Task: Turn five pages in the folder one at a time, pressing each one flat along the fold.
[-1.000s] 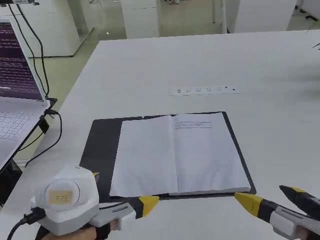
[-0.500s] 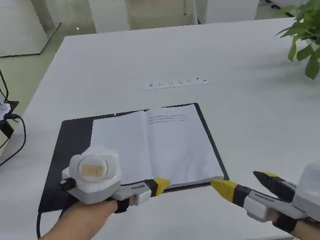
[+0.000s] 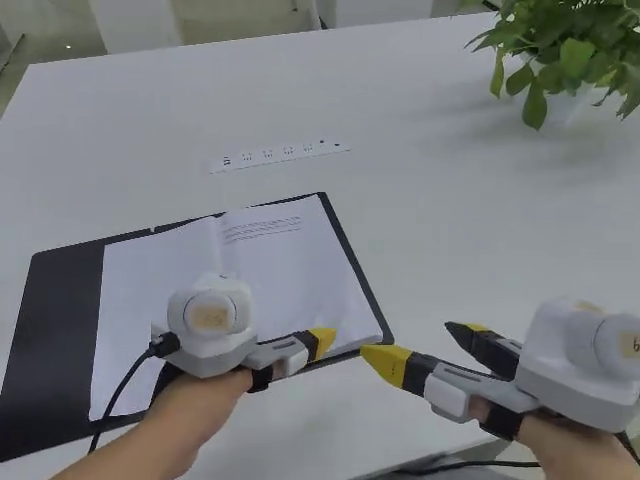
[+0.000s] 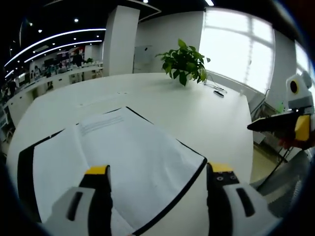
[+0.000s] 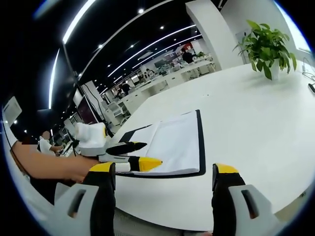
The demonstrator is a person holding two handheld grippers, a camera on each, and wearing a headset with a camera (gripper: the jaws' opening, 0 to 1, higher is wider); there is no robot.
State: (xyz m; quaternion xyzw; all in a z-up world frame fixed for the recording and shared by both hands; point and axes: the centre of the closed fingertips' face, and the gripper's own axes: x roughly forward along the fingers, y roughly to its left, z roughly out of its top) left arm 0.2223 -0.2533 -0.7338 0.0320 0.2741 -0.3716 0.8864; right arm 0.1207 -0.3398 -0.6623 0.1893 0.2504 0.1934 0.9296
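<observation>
Surface: white table (image 3: 450,210), matte, wide.
Near edge: black folder (image 3: 270,260), lying open and flat, white pages up (printed lines at the top of the right page, too small to read).
Middle: white socket strip (image 3: 275,155), beyond the folder, not touching it.
Far right: leafy green plant (image 3: 565,45), well apart from the folder.

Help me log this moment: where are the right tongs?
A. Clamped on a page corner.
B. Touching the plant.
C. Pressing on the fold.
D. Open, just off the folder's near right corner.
D: the right tongs stand open with nothing between the jaws, beside the near right corner of the folder lying on the table.
</observation>
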